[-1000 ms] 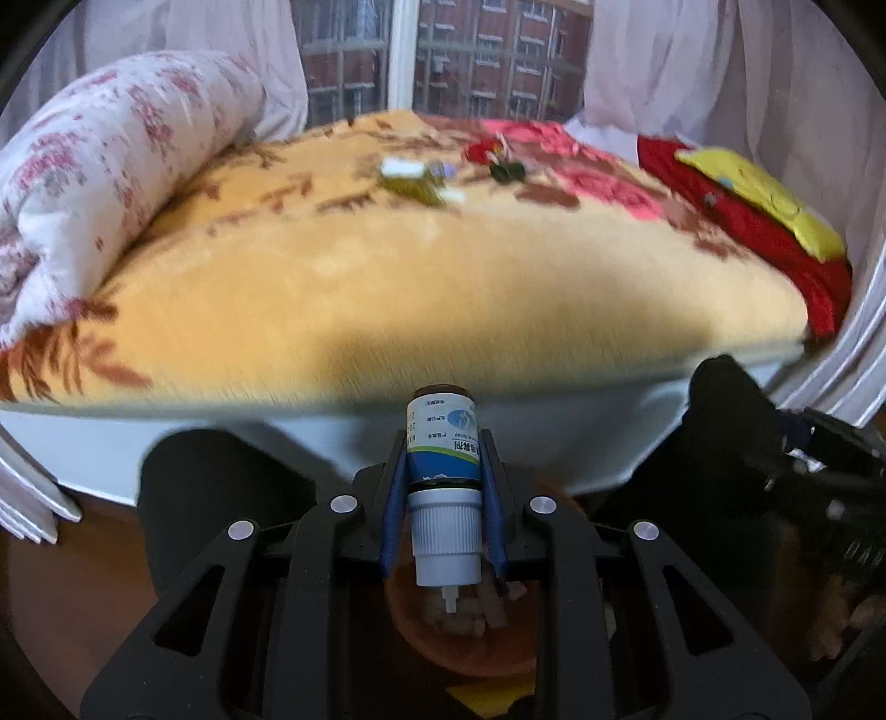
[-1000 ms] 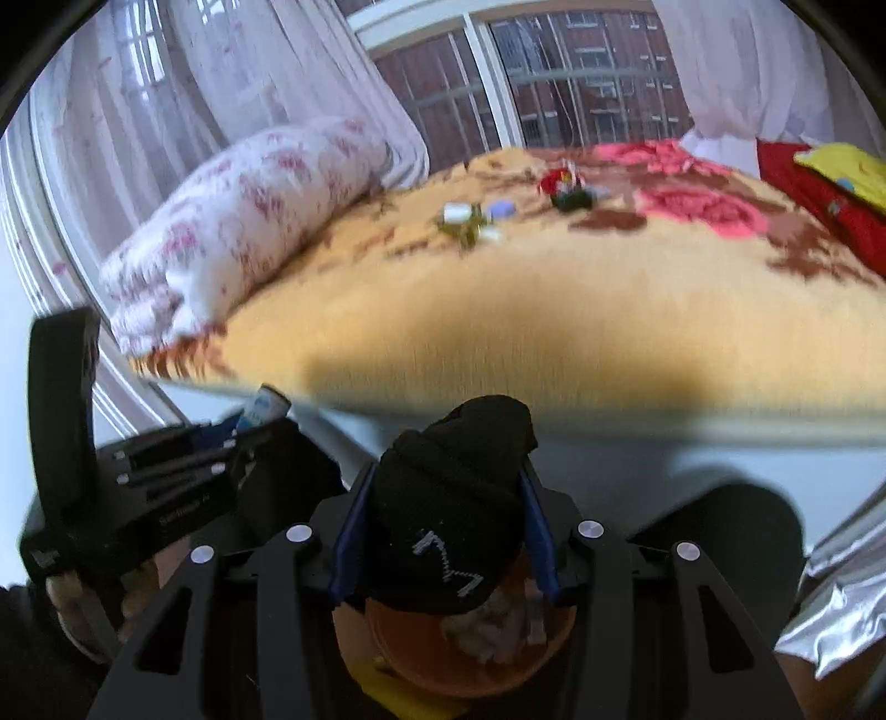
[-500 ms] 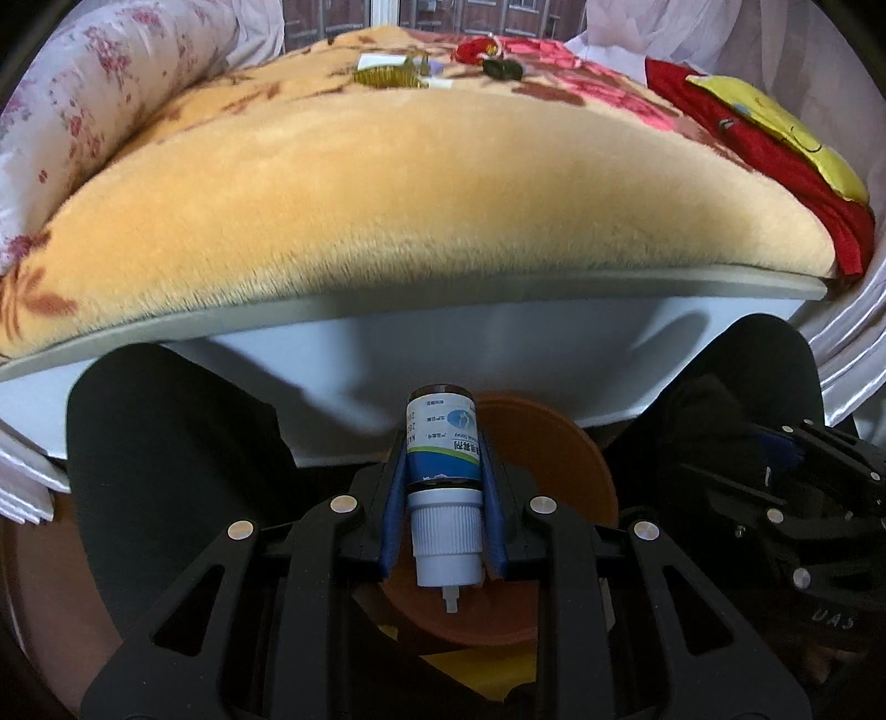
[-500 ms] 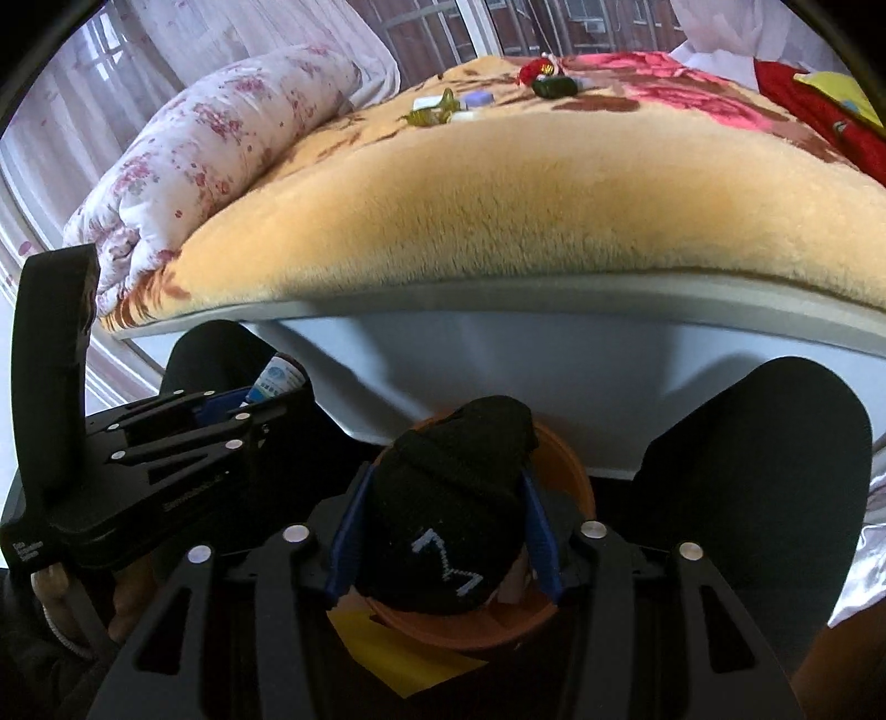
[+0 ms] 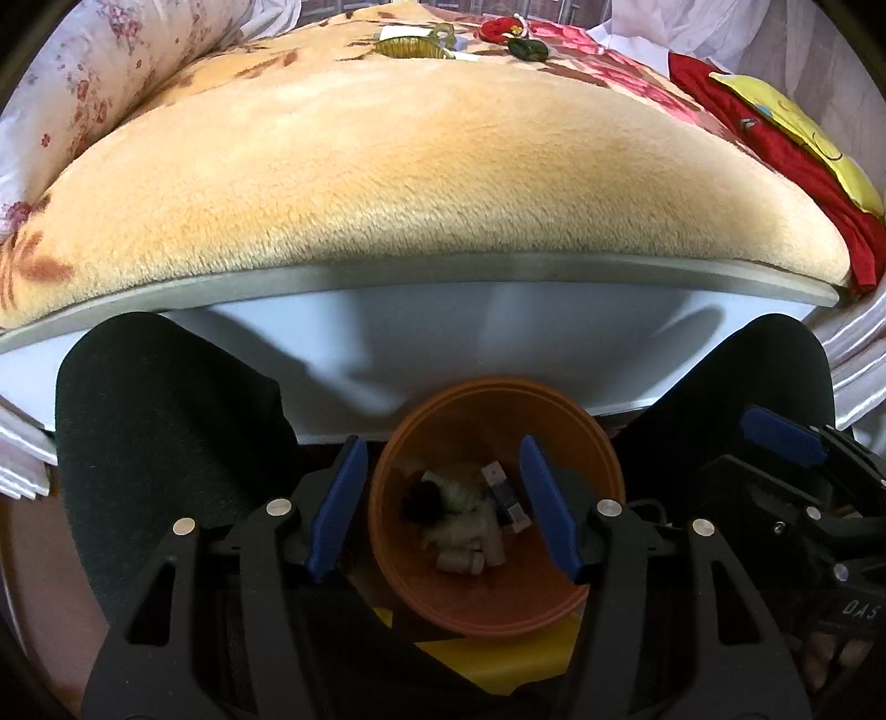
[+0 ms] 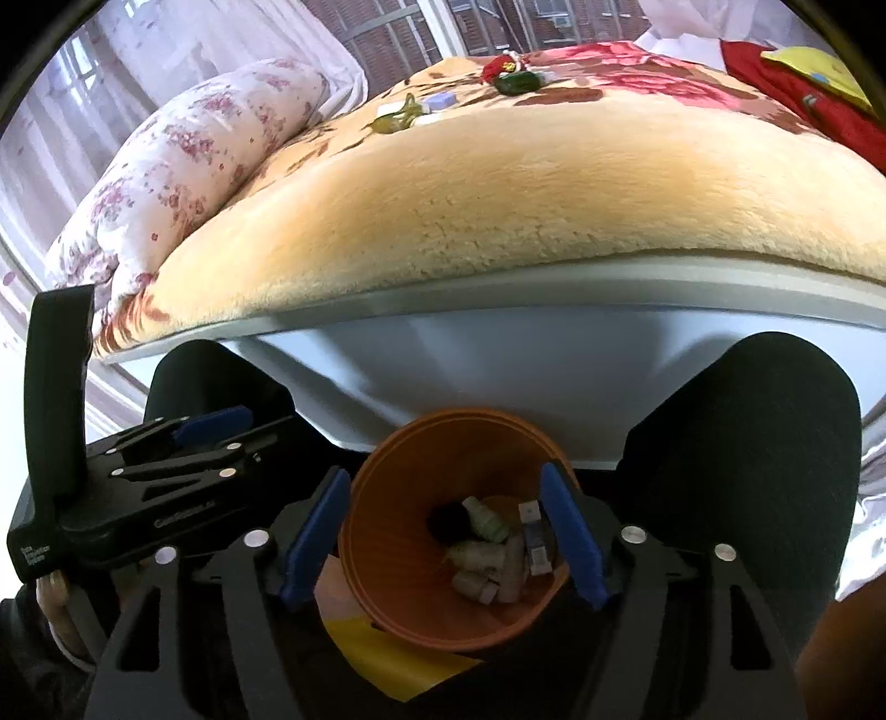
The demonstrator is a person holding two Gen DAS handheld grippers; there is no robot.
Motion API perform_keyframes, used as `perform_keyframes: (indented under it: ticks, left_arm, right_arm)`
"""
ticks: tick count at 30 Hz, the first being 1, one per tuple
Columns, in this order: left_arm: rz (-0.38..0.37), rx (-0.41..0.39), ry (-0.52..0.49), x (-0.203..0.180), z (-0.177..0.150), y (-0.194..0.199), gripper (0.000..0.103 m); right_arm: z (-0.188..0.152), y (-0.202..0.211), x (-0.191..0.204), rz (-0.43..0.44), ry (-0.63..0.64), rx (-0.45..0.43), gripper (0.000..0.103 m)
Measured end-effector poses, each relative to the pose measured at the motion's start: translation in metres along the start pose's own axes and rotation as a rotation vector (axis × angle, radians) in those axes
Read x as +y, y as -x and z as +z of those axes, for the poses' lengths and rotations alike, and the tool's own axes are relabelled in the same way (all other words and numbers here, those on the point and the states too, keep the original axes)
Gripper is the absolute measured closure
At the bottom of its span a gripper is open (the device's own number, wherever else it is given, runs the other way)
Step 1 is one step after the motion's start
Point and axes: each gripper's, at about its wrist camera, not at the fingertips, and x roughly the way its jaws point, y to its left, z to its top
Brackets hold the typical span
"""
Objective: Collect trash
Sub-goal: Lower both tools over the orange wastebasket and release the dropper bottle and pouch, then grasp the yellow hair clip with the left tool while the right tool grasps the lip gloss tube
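Note:
An orange bin (image 5: 559,443) stands on the floor between the person's knees, at the foot of the bed. It holds several small bottles, boxes and a dark object (image 5: 470,526). My left gripper (image 5: 443,498) hangs open and empty right over the bin. My right gripper (image 6: 446,531) is also open and empty over the same bin (image 6: 398,476). More litter lies far back on the bed: a green wrapper (image 5: 412,47), a small white box (image 6: 390,108), and a red and dark green item (image 6: 512,75).
The bed has a thick orange floral blanket (image 5: 432,183) and a grey-white frame (image 5: 498,310). A flowered quilt roll (image 6: 183,183) lies on its left, red and yellow cloth (image 5: 775,133) on its right. A yellow sheet (image 6: 387,659) lies under the bin.
Both grippers opened over the bin. The small bottle left the left gripper and the black item left the right one; both now lie in the bin.

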Motion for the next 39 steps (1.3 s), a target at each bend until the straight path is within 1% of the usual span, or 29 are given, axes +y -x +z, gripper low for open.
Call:
perform_keyframes:
  ticks: [3, 5, 7, 10, 12, 13, 14, 17, 19, 20, 23, 25, 27, 29, 31, 32, 33, 37, 39]
  left_arm:
    - [0.005, -0.016, 0.002, 0.003, 0.004, 0.006, 0.045]
    - [0.001, -0.04, 0.005, 0.005, 0.01, 0.016, 0.044]
    - [0.002, -0.079, 0.001, 0.008, 0.022, 0.03, 0.037]
    - [0.034, -0.152, -0.003, 0.008, 0.054, 0.047, 0.035]
    - [0.039, -0.169, -0.002, 0.006, 0.078, 0.048, 0.035]
    - [0.033, -0.178, 0.005, 0.004, 0.101, 0.046, 0.035]
    - [0.033, -0.183, 0.011, 0.003, 0.113, 0.044, 0.034]
    - [0.041, -0.184, 0.038, 0.0, 0.174, 0.024, 0.034]
    - [0.022, -0.152, 0.065, 0.0, 0.208, 0.003, 0.034]
    - [0.025, -0.136, 0.089, 0.001, 0.224, -0.009, 0.034]
    - [0.063, -0.096, 0.128, 0.003, 0.256, -0.038, 0.034]
    - [0.108, -0.054, 0.145, 0.007, 0.276, -0.062, 0.034]
    - [0.163, -0.007, 0.169, 0.014, 0.285, -0.078, 0.034]
    - [0.176, 0.007, 0.2, 0.03, 0.29, -0.082, 0.034]
    - [0.238, -0.017, 0.23, 0.051, 0.292, -0.073, 0.034]
    - [0.283, -0.043, 0.249, 0.062, 0.292, -0.064, 0.034]
    - [0.292, -0.064, 0.258, 0.072, 0.291, -0.056, 0.034]
    - [0.273, -0.075, 0.224, 0.086, 0.284, -0.038, 0.034]
    - [0.229, -0.06, 0.226, 0.09, 0.28, -0.034, 0.034]
  right_arm:
    - [0.0, 0.005, -0.003, -0.001, -0.01, -0.018, 0.028]
    - [0.0, 0.011, -0.006, 0.001, -0.014, -0.038, 0.027]
    - [0.001, 0.016, -0.009, 0.004, -0.019, -0.058, 0.025]
    - [0.003, 0.023, -0.013, 0.013, -0.019, -0.087, 0.024]
    - [0.005, 0.025, -0.016, 0.026, -0.024, -0.102, 0.022]
    - [0.006, 0.025, -0.017, 0.032, -0.026, -0.105, 0.022]
    - [0.006, 0.024, -0.019, 0.039, -0.028, -0.108, 0.022]
    - [0.009, 0.021, -0.024, 0.047, -0.038, -0.108, 0.022]
    - [0.01, 0.02, -0.028, 0.056, -0.05, -0.107, 0.022]
    - [0.011, 0.02, -0.032, 0.059, -0.061, -0.106, 0.021]
    - [0.014, 0.019, -0.044, 0.061, -0.095, -0.104, 0.02]
    - [0.016, 0.019, -0.049, 0.058, -0.108, -0.106, 0.02]
    - [0.021, 0.021, -0.051, 0.051, -0.106, -0.115, 0.02]
    - [0.025, 0.023, -0.054, 0.065, -0.118, -0.121, 0.02]
    - [0.029, 0.025, -0.057, 0.087, -0.141, -0.128, 0.02]
    - [0.031, 0.026, -0.058, 0.1, -0.151, -0.129, 0.019]
    - [0.032, 0.025, -0.058, 0.107, -0.153, -0.128, 0.019]
    - [0.037, 0.023, -0.053, 0.116, -0.128, -0.122, 0.019]
    - [0.039, 0.022, -0.051, 0.119, -0.114, -0.119, 0.019]
